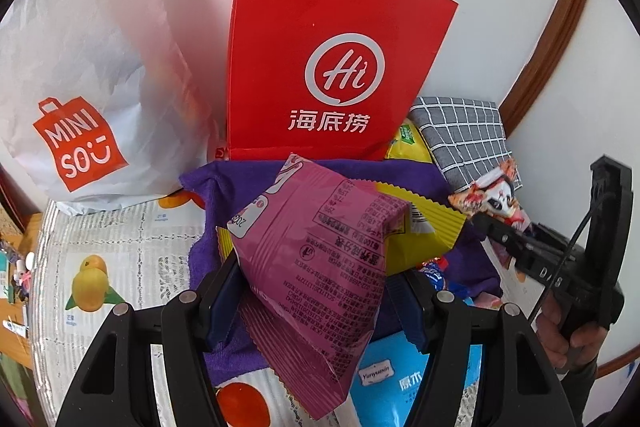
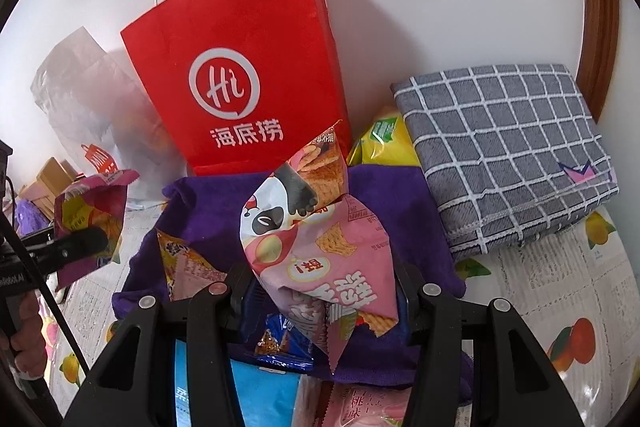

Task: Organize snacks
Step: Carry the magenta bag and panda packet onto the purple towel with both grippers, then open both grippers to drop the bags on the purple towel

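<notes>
My left gripper is shut on a magenta snack packet and holds it above a purple cloth; it also shows in the right wrist view. My right gripper is shut on a pink panda snack packet, lifted over the purple cloth; that packet also shows in the left wrist view. A red Haidilao paper bag stands upright behind the cloth. A yellow packet, a blue packet and an orange packet lie on the cloth.
A white Miniso bag stands left of the red bag. A folded grey checked cloth lies at the right by the wall. A light blue packet and a pale pink packet lie near the front. A fruit-print tablecloth covers the table.
</notes>
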`<state>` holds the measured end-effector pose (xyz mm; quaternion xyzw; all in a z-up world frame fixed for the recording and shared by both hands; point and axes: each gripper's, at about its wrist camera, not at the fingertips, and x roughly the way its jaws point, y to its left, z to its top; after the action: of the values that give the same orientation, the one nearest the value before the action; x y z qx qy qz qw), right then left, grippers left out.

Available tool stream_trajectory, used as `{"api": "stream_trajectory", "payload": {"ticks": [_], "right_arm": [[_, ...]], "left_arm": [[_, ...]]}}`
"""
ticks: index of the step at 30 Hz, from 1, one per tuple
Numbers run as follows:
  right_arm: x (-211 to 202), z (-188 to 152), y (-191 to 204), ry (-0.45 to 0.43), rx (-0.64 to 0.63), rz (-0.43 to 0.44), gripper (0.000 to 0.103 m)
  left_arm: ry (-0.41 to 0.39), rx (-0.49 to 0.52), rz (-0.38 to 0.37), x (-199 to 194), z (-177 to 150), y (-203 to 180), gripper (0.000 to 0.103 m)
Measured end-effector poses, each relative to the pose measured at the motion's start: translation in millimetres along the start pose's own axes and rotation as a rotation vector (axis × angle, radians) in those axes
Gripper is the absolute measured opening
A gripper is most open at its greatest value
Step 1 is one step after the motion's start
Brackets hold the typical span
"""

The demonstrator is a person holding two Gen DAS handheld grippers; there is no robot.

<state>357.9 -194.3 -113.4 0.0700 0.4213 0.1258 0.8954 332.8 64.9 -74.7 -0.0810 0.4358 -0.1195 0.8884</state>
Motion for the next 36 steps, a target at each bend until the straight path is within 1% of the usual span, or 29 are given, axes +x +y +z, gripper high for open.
{"api": "stream_trajectory", "payload": {"ticks": [5, 9, 13, 19, 23, 30, 32, 34, 36], "right_arm": [[16.3, -7.0, -3.5, 0.037, -0.002, -0.024, 0.051], [27.4, -12.4, -6.3, 0.071, 0.005, -0.017, 0.051], [35.2, -14.4, -5.3, 0.096, -0.008, -0.025, 0.051], [40.5, -16.2, -0.5, 0.111, -0.016, -0.009, 0.051], [43.7, -17.8, 5.8, 0.117, -0.044, -0.012, 0.051], [44.0, -18.8, 4.7, 0.12, -0.041, -0.012, 0.052], [44.9, -19.9, 5.9, 0.126, -0.048, -0.015, 0.054], [46.5, -20.5, 7.6, 0.134, -0.058, -0.016, 0.058], [46.4, -21.1, 9.1, 0.135, -0.069, -0.018, 0.058]], "left_arm": [[0.032, 0.005, -0.012, 18.6, 1.5, -8.8, 0.065], [0.065, 0.005, -0.011, 35.0, -0.3, -13.3, 0.065], [0.103, 0.013, -0.003, 49.3, -3.3, -17.1, 0.065], [0.138, 0.042, 0.029, 62.8, -7.6, -23.5, 0.066], [0.141, 0.047, 0.039, 65.5, -7.4, -24.0, 0.066], [0.14, 0.04, 0.04, 65.5, -5.3, -22.7, 0.066], [0.14, 0.039, 0.042, 66.0, -4.9, -23.0, 0.066], [0.141, 0.039, 0.044, 66.2, -5.0, -23.2, 0.066], [0.143, 0.039, 0.046, 65.9, -5.3, -23.1, 0.066]]}}
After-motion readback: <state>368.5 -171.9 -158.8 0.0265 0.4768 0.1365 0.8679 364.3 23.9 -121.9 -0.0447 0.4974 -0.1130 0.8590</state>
